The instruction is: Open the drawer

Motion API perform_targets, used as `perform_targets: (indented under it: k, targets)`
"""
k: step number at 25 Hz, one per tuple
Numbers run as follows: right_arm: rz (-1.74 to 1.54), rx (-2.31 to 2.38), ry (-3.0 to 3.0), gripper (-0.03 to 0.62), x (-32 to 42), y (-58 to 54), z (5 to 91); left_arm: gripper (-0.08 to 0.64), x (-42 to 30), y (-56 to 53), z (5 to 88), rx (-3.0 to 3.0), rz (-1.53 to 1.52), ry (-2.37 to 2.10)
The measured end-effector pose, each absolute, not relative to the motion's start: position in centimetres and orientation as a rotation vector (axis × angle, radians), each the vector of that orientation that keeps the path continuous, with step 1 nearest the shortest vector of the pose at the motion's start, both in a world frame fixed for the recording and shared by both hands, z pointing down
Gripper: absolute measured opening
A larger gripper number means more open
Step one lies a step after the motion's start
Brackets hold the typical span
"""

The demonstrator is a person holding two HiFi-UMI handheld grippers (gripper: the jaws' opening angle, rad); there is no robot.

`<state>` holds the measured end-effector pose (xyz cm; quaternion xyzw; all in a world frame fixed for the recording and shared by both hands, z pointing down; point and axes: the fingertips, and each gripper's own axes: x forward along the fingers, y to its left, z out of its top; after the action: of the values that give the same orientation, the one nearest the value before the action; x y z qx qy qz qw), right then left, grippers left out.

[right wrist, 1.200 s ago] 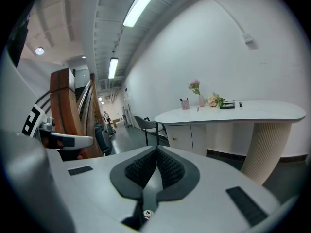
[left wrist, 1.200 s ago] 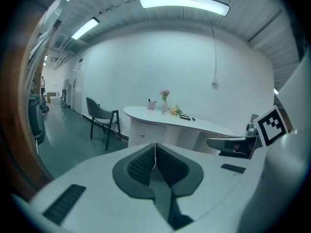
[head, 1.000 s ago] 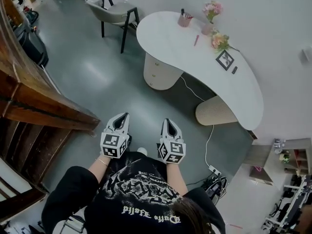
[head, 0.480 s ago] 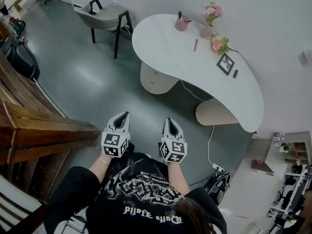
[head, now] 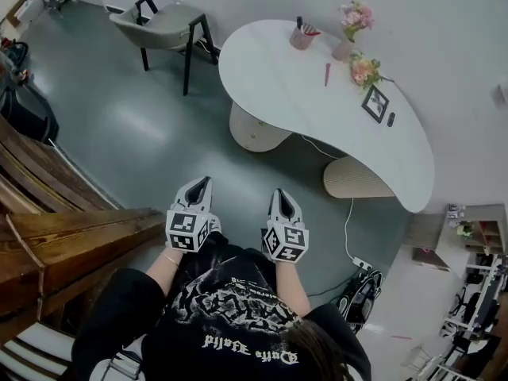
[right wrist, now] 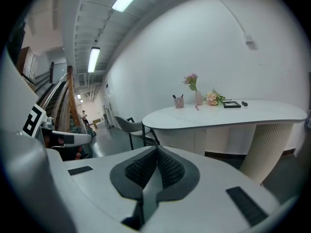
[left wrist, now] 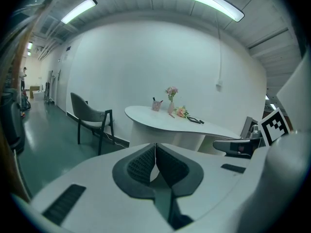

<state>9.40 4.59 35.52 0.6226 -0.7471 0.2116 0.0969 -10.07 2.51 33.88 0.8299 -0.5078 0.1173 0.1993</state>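
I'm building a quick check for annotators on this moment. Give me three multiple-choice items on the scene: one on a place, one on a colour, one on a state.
1. Where does the black picture frame lie?
A. on the white curved desk
B. on the grey floor
C. on the wooden staircase

2. What colour are the legs of the grey upholstered chair?
A. white
B. black
C. light wood

3. How do the jaws of the left gripper and the right gripper stand?
A. both wide apart
B. both together, with nothing between them
C. one apart, one together

Answers:
1 A: the head view shows the frame on the desktop, near the flowers.
2 B: thin dark legs show under the pale seat.
3 B: in each gripper view the ribbed pads meet, with nothing held.
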Motion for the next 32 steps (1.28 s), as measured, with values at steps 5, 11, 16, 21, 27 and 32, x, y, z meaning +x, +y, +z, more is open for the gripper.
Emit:
perform_targets:
  k: [5,11,16,21,27,32]
  targets:
    - [0.643,1.887,-2.162,0.026,8.3,3.3,36.2,0.025,-11.2,0.4,34.3,2.333,0.320,-1.392]
    - [0.675,1.895,-2.138,0.026,8.2,2.8,36.7,0.025,-11.2,-0.2,35.0,2.319,0.334,-1.370]
    - [0.704,1.881,-2.123,0.028,9.0,1.9,37.3,0.025,-10.8,-0.9,35.7,2.283,0.351,-1.378]
    - [0.719,1.876,-2.118,0.028,10.6,-0.1,37.7,0.025,-9.5,-2.5,36.2,2.254,0.351,-1.399]
    - [0.715,1.867,-2.138,0.028,10.7,-1.2,37.8,0.025,-8.5,-2.8,36.9,2.253,0.363,-1.411]
    - [0.718,1.845,-2.141,0.028,11.1,-2.2,39.6,0.025,-7.3,-3.2,37.6,2.283,0.375,-1.408]
